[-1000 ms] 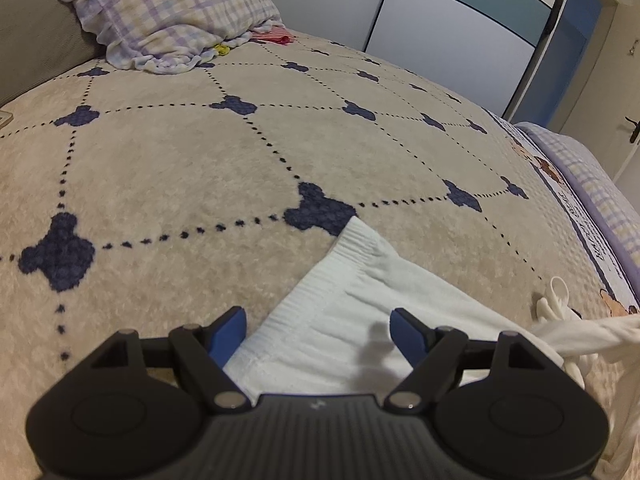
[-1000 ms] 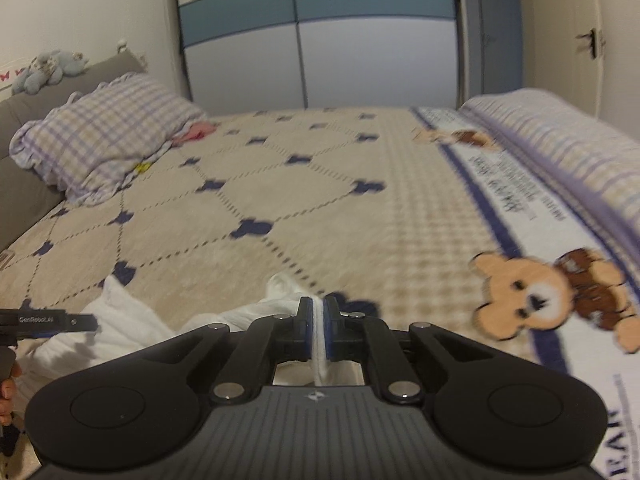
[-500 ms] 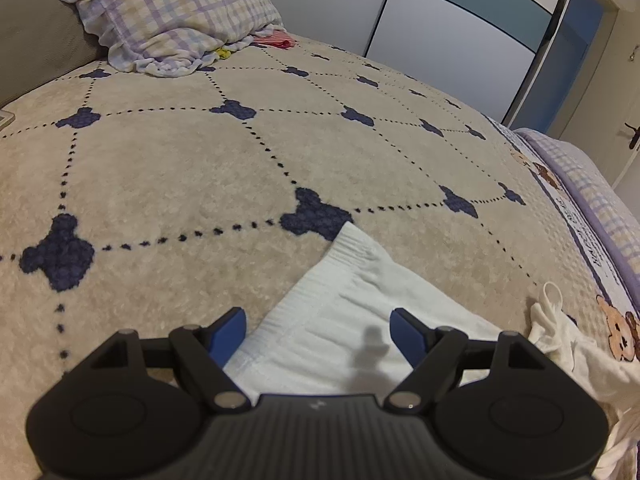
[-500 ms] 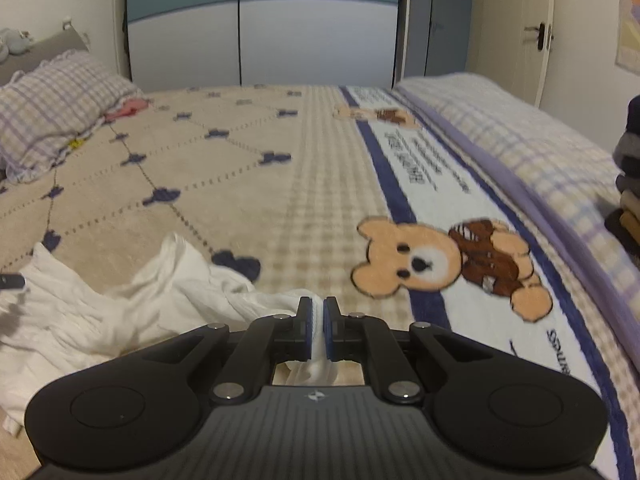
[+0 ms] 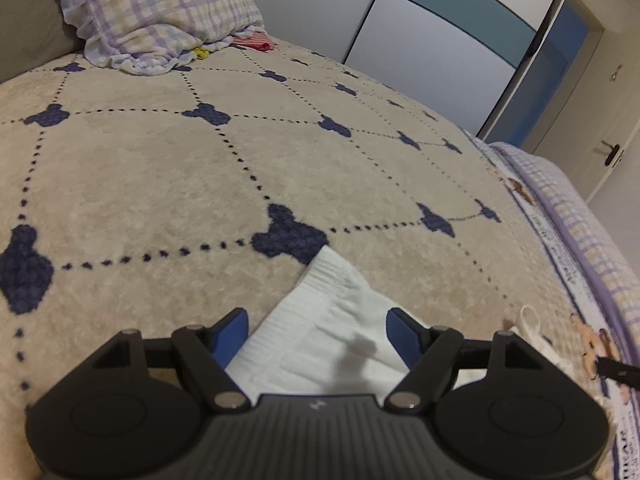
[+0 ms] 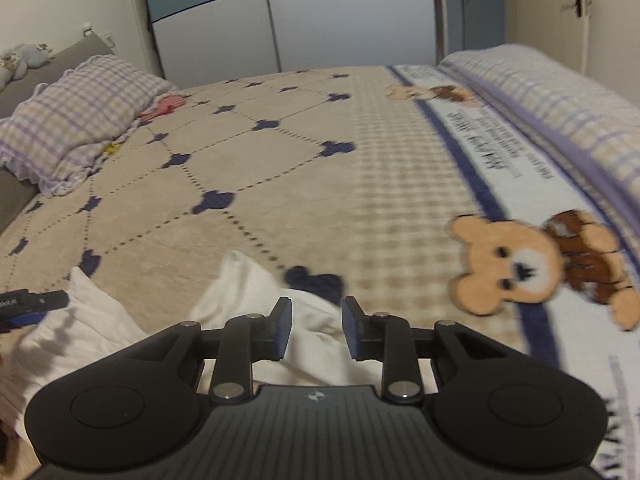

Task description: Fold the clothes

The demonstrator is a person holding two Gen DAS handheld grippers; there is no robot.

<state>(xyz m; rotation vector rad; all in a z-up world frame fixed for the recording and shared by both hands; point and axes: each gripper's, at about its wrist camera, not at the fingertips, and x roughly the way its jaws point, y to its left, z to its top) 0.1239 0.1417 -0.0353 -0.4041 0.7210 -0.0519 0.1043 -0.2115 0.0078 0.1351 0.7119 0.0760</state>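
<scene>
Bed big, patterned blanket. White garment lies crumpled at near edge, mostly unfolded, so folding barely begun imo. Left claw wide, closing a little over ribbed hem, not pinching. Right claw opening, cloth between pads, grip let go.
</scene>
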